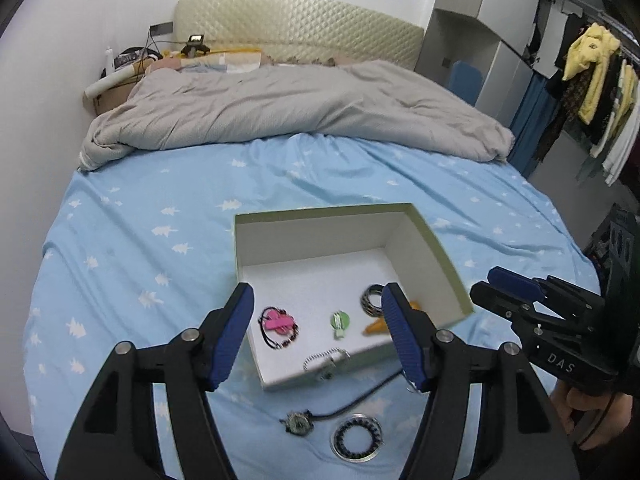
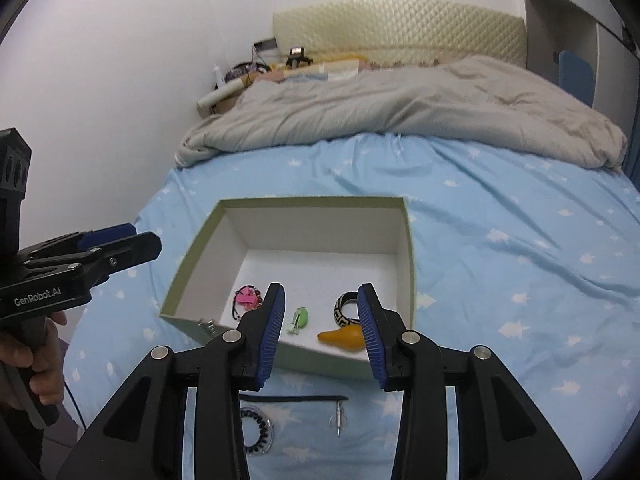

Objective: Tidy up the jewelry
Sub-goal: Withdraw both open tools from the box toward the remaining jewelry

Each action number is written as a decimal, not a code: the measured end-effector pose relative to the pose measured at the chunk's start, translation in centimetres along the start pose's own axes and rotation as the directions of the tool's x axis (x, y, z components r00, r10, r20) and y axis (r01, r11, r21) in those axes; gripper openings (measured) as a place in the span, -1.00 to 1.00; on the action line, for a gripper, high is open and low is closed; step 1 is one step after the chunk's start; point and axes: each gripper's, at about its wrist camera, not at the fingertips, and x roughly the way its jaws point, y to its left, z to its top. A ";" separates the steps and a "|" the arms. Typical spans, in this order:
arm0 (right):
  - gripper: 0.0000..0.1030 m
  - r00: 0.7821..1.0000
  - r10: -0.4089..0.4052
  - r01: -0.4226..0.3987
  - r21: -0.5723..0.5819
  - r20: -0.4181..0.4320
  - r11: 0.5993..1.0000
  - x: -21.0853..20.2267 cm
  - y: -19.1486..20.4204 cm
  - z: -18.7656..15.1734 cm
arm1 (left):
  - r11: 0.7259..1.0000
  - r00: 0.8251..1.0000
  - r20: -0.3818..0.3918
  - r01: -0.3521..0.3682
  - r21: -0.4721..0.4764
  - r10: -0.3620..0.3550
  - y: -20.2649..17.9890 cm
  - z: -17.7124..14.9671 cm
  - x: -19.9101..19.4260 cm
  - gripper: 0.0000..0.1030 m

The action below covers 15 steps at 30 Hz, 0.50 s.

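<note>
Nearest to the lens in the left wrist view, the left hand-held gripper (image 1: pixel 318 334) stands wide open, with nothing between its blue pads; it hangs over the near edge of the box (image 1: pixel 436 248). At the lower middle of this frame, on the blue bed sheet (image 1: pixel 140 240), two pieces lie outside the box: a small pendant on a black cord (image 1: pixel 298 424) and, just to its right, a round beaded bracelet (image 1: pixel 357 437).

Inside the box, from left to right, I see a pink piece with a dark cord (image 1: pixel 278 326), a small green piece (image 1: pixel 340 322), a silver chain (image 1: pixel 324 358) at the near wall, a patterned bangle (image 1: pixel 371 299) and an orange piece (image 1: pixel 376 326).

At the right edge of the frame the right hand-held gripper (image 1: pixel 486 286) is seen from the side. In its own view, its jaws (image 2: pixel 322 330) are partly open and also hold nothing; below them, at the bottom of the frame, a small silver piece (image 2: pixel 338 420) lies on the sheet.

I judge that one drop into the box is just finished. The next move calls for lowering one open gripper to the pendant or the bracelet, and closing carefully on such thin things.
</note>
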 end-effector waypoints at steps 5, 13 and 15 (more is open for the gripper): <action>-0.31 0.999 0.000 0.000 -0.010 0.050 1.000 -3.1 0.7 -1.8 | 1.000 0.999 0.041 0.006 0.005 -0.006 -0.7 -2.0 -2.6 0.29; -0.31 0.994 -0.010 0.010 -0.003 0.106 1.000 -6.3 1.4 -6.2 | 1.000 0.997 0.073 0.028 -0.010 -0.027 -1.3 -6.2 -4.7 0.29; -0.31 0.994 -0.009 0.009 0.004 0.112 1.000 -6.7 1.4 -7.3 | 0.999 0.997 0.072 0.031 -0.019 -0.029 -1.1 -7.3 -4.7 0.29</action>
